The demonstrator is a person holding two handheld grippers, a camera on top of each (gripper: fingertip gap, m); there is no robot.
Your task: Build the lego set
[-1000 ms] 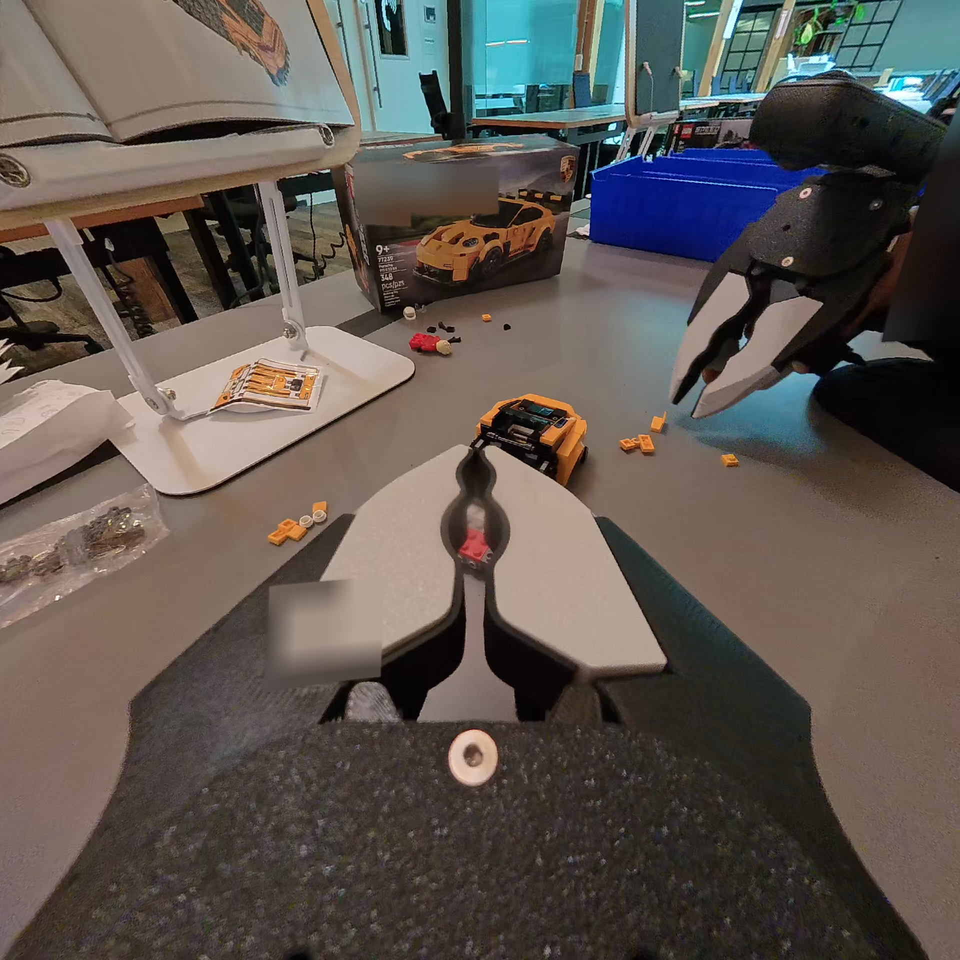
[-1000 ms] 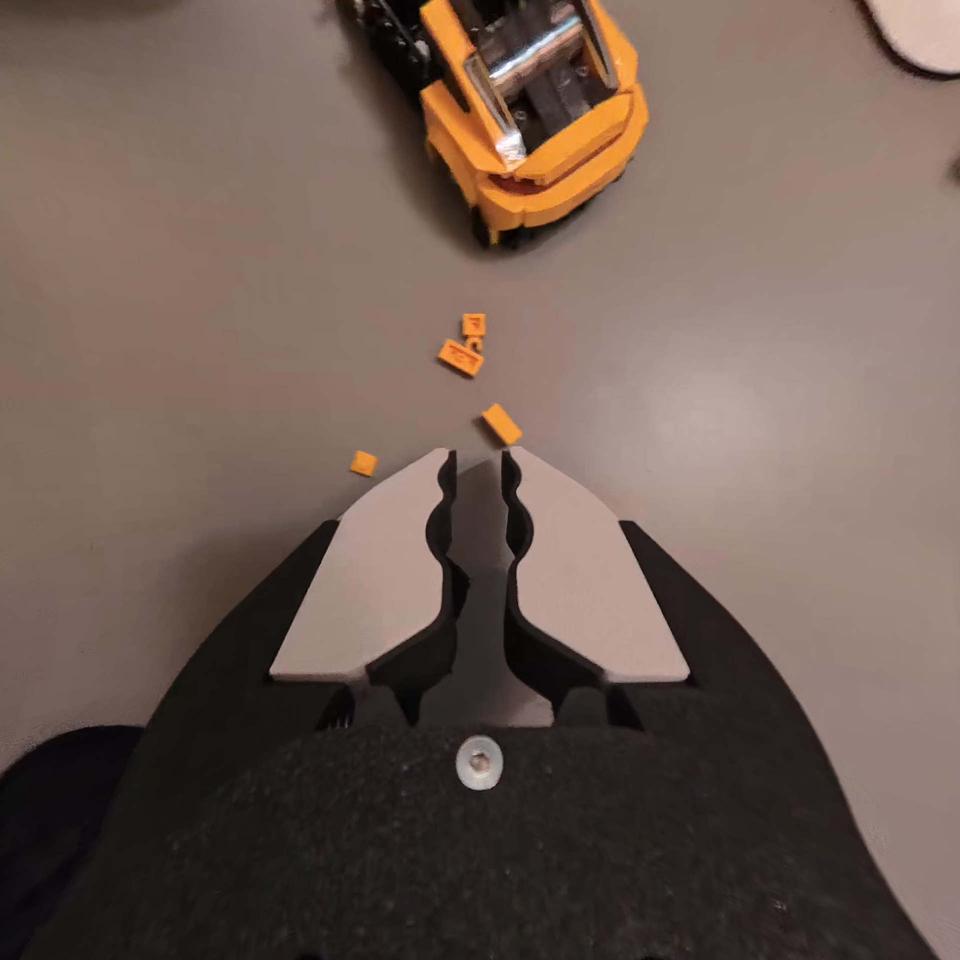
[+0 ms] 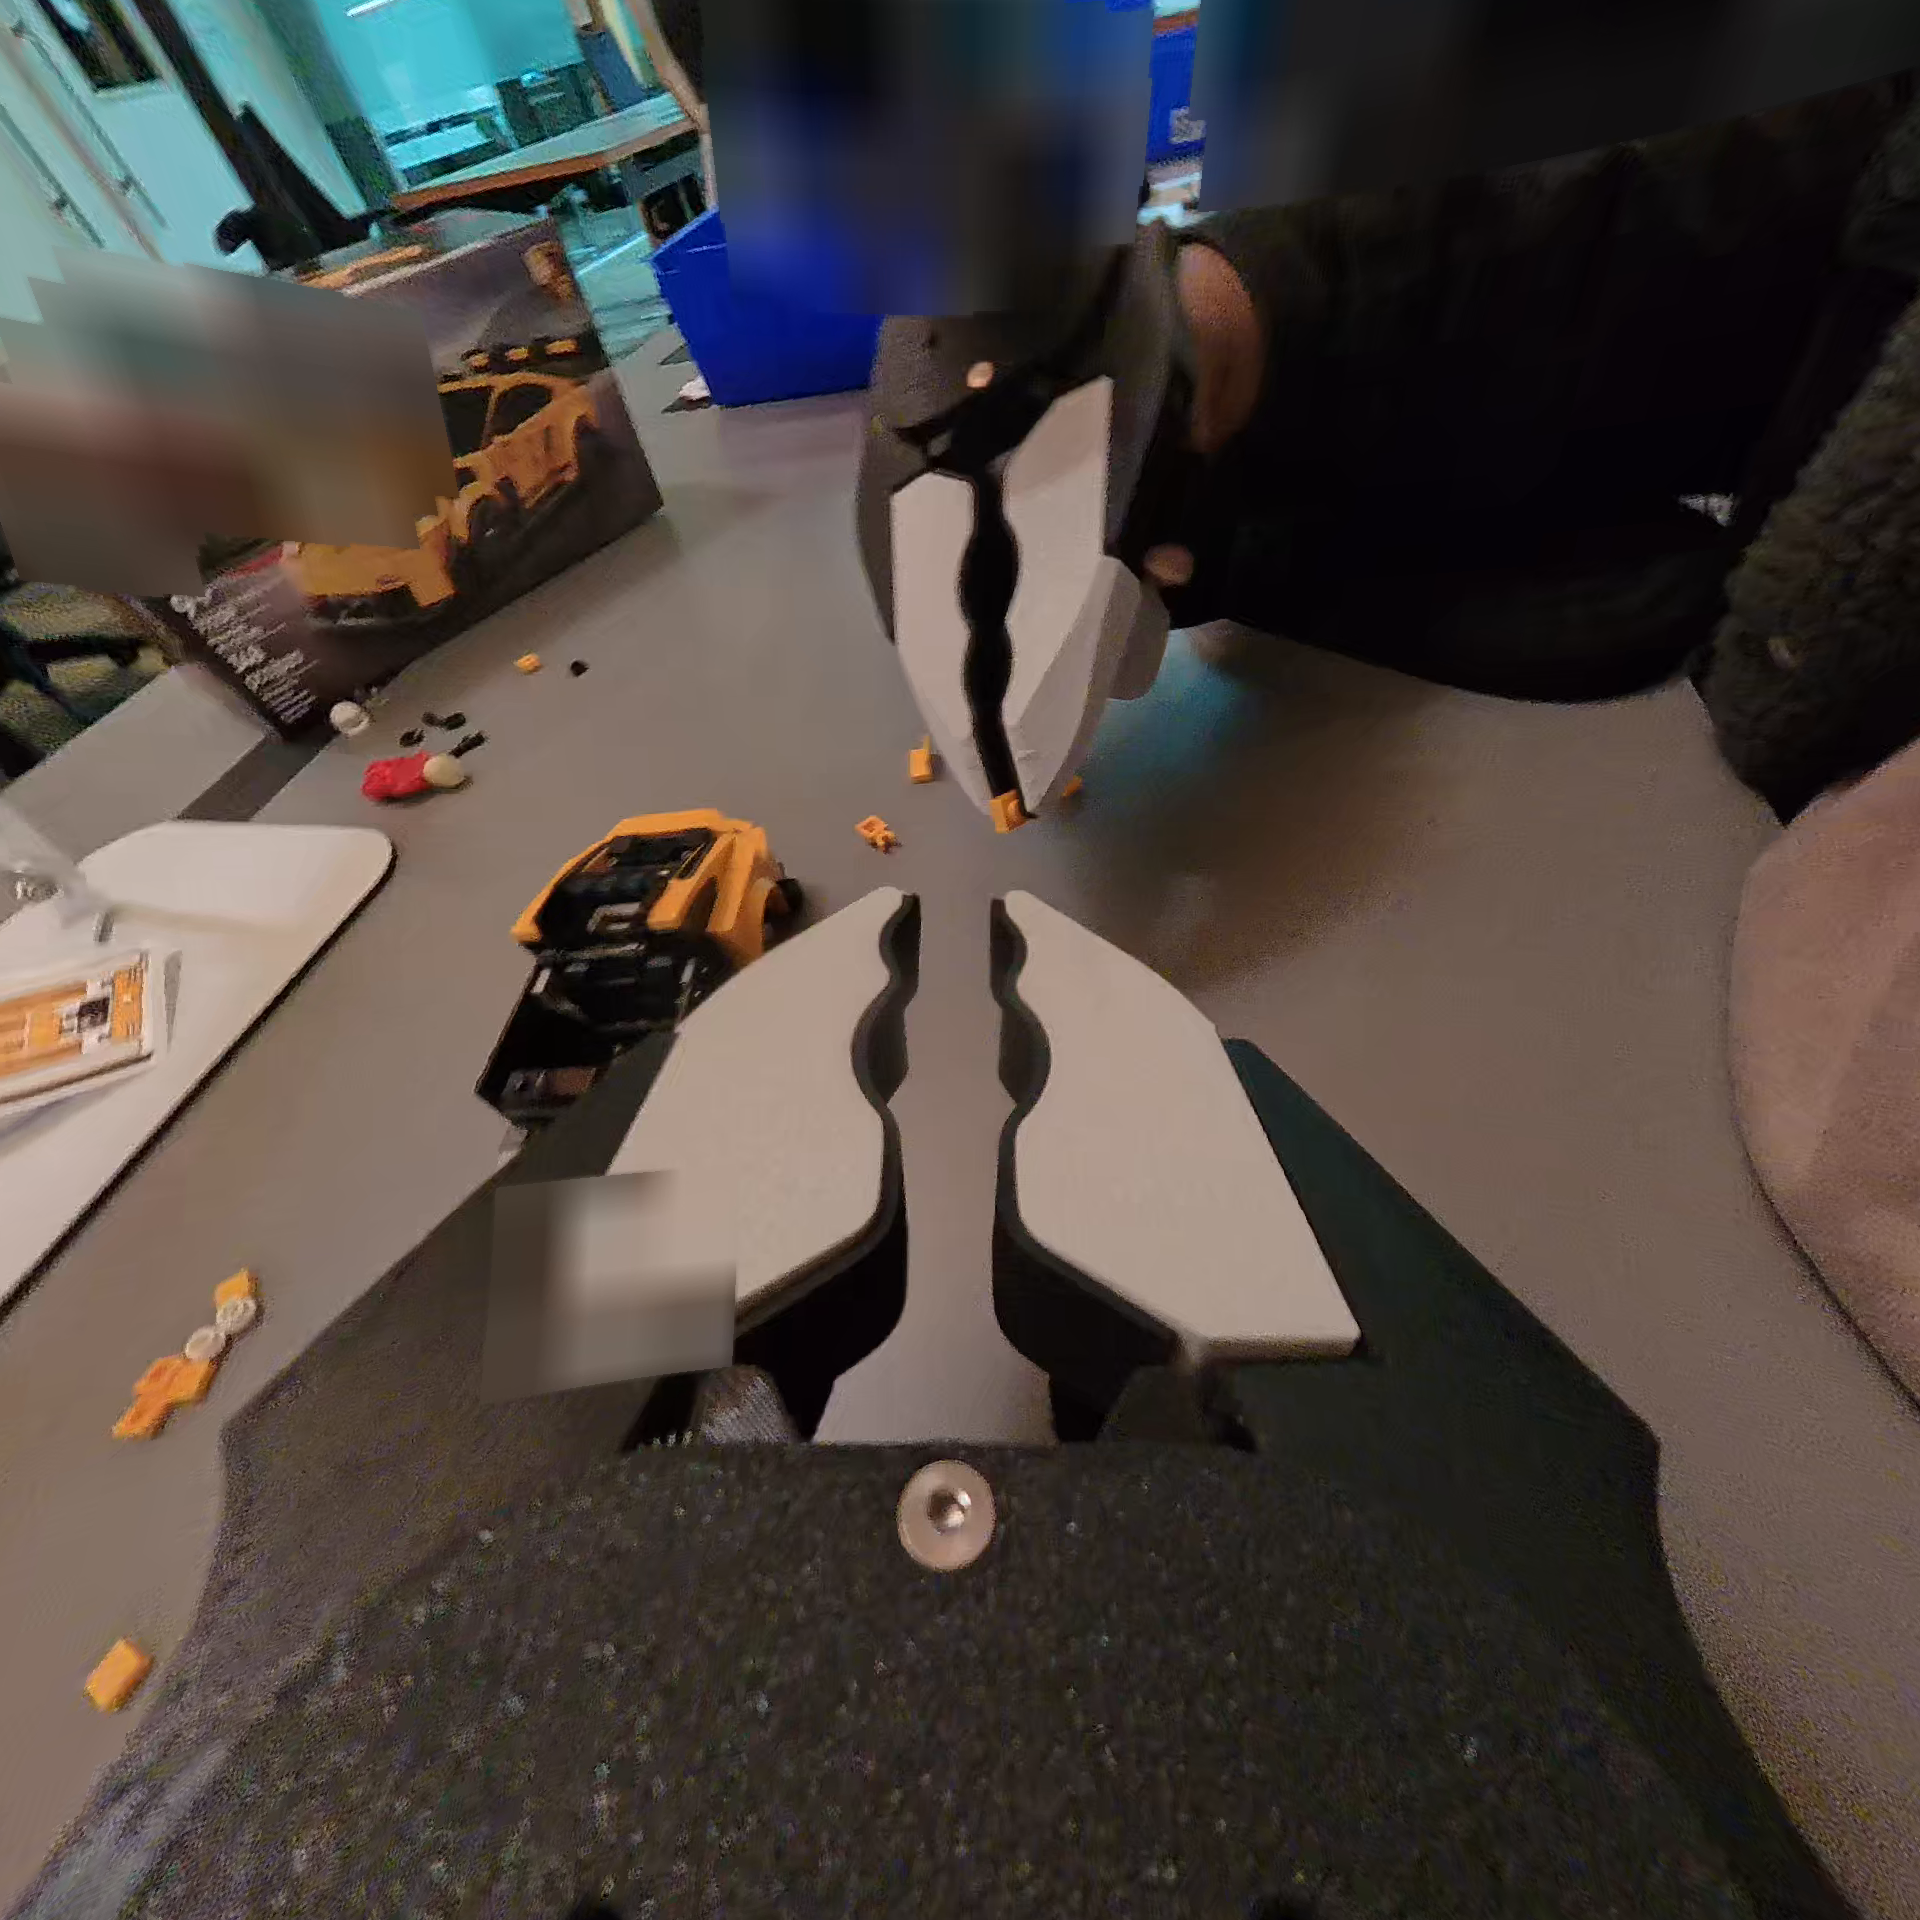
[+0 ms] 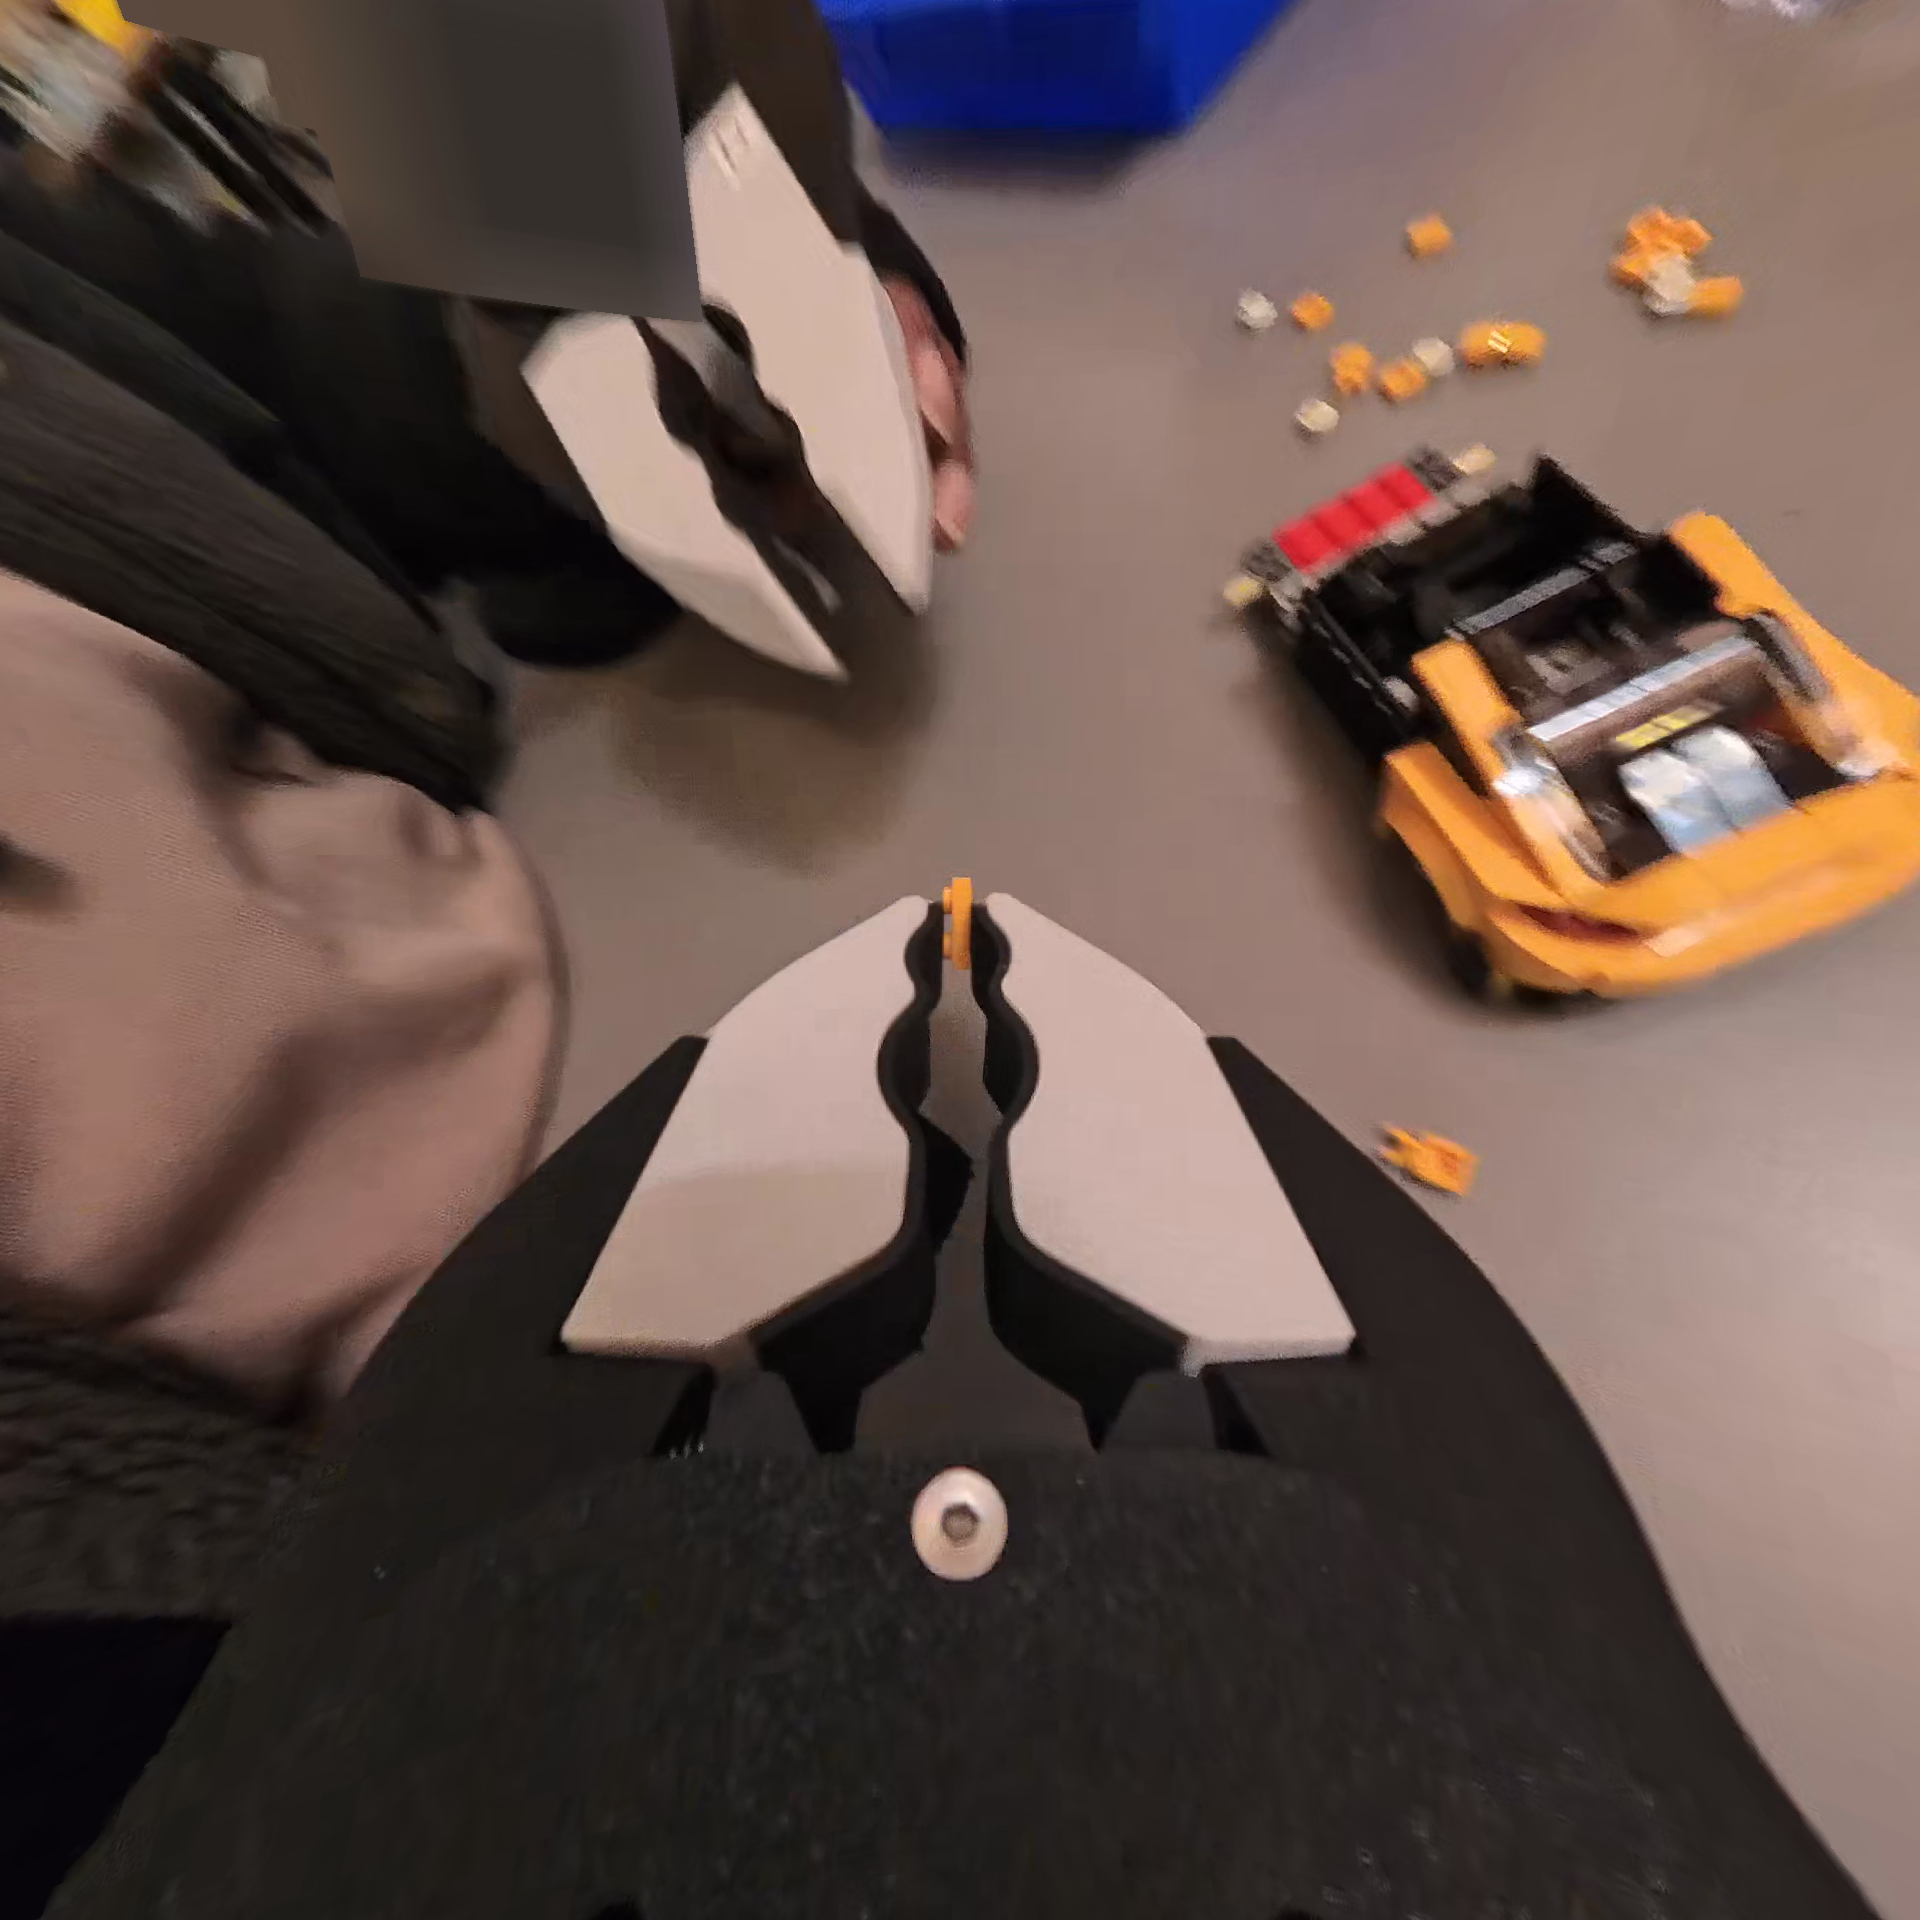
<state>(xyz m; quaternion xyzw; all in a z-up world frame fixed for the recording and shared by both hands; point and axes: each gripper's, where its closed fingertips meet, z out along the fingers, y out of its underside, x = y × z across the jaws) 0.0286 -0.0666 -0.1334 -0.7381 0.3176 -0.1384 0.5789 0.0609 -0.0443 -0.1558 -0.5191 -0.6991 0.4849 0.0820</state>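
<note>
Fetching a small piece for the half-built model, by the look of it. Nearest, in the right wrist view: right gripper (image 4: 957,906) clenched on a small orange piece (image 4: 956,928), pinched edge-on at the very tips, its long axis running along the fingers, one end poking out forward. Same pinch seen from the left wrist view, tips pointing down toward the grey table (image 3: 1351,987). Left gripper (image 3: 954,900) released, nothing between the fingers, hovering close by. Farther out: orange car (image 4: 1621,790), resting on the table, well apart from the held piece; nose-to-tail axis slanting across the frame, orange end nearer, red-and-black end away. Next, probably: carrying the piece over and seating it squarely, perhaps steadying the car with the free claw. Beyond, loose orange bits (image 4: 1423,353).
</note>
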